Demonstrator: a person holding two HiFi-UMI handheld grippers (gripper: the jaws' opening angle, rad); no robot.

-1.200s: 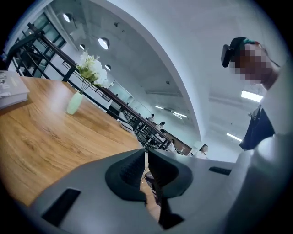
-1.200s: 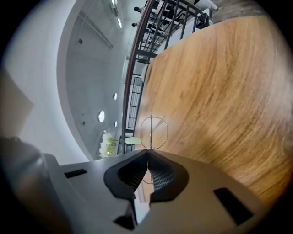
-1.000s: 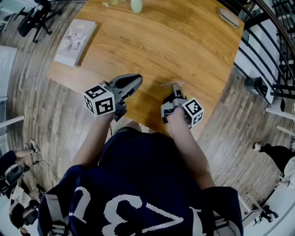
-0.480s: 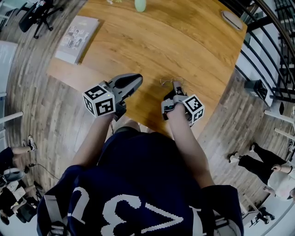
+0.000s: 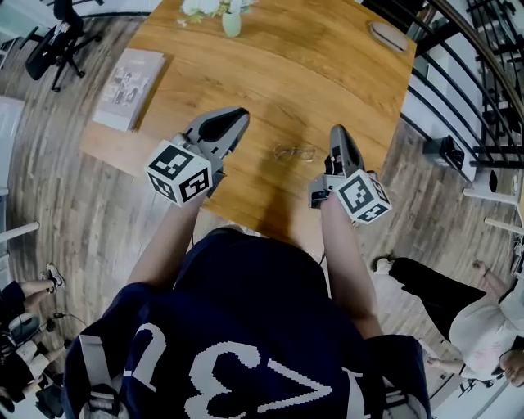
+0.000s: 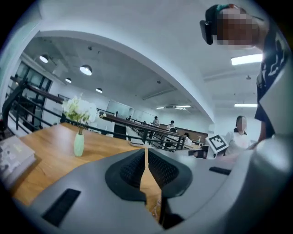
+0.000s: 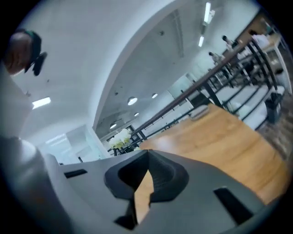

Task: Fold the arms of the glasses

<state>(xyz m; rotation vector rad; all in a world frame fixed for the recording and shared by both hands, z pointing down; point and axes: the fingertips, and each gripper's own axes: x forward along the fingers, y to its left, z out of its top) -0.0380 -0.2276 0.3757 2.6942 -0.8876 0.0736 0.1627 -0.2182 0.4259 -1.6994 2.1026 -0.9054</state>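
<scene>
Thin wire-framed glasses (image 5: 295, 152) lie flat on the wooden table (image 5: 270, 74), near its front edge. They rest between my two grippers and touch neither. My left gripper (image 5: 241, 118) hovers to their left, shut, with nothing between its pads (image 6: 137, 170). My right gripper (image 5: 337, 131) hangs just right of the glasses, also shut and holding nothing. In the left gripper view the left gripper (image 6: 146, 153) points level across the table. The right gripper (image 7: 147, 157) in its own view is rolled to one side, its pads meeting at the tips.
A book (image 5: 127, 78) lies at the table's left edge. A pale green vase of white flowers (image 5: 232, 20) stands at the far end, and a dark oval case (image 5: 386, 34) lies at the far right. A black railing (image 5: 458, 90) runs right of the table. People stand about on the floor.
My right gripper has come up and away from the glasses, rolling as it rose; the glasses stay on the table. My left gripper has also risen a little.
</scene>
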